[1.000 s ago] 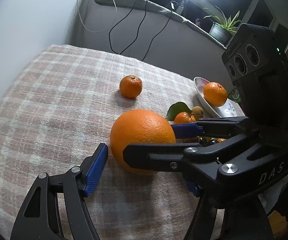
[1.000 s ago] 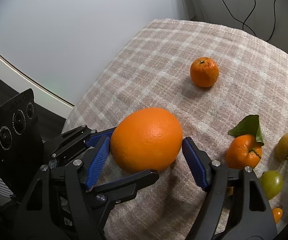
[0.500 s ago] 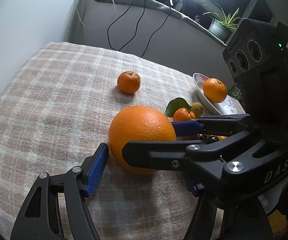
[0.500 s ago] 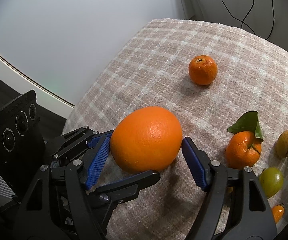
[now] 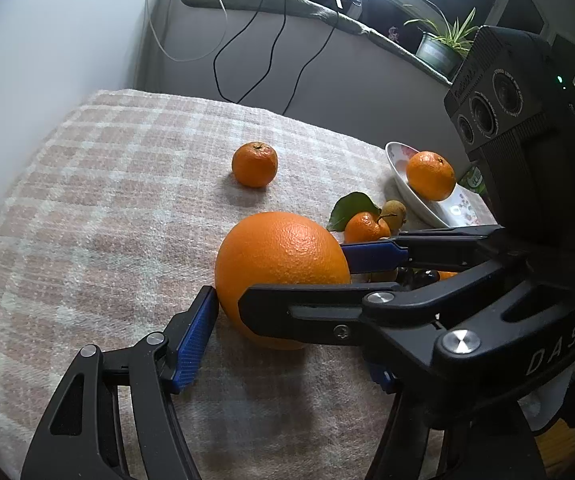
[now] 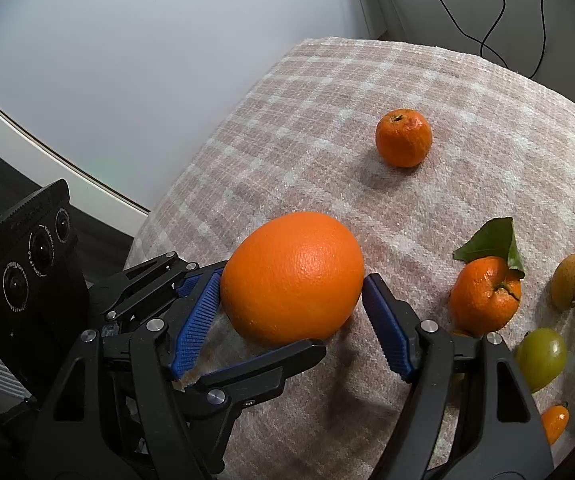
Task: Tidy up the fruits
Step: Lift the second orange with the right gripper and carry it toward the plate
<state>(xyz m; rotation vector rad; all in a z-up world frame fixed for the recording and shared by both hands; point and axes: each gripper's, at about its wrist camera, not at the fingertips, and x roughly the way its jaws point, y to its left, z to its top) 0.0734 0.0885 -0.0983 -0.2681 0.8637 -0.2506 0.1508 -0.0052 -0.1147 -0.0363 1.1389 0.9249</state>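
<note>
Right tool [image 6: 291, 308] straddles the large orange [image 6: 291, 272], its pads touching both flanks. Left tool [image 5: 293, 336] brackets it crosswise, its grip unclear, probably steadying bulky, roll-prone fruit.

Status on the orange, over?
Left gripper and right gripper straddle large round orange, squeeze unconfirmed. Orange resting on checked cloth. Leafy small tangerine sits toward white bowl.

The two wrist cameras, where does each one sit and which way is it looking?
Left wrist: on the left gripper, angled down over the checked cloth toward the plate; the right gripper crosses its view.
Right wrist: on the right gripper, facing the cloth's far corner.
Shared: both grippers flank the big orange.
</note>
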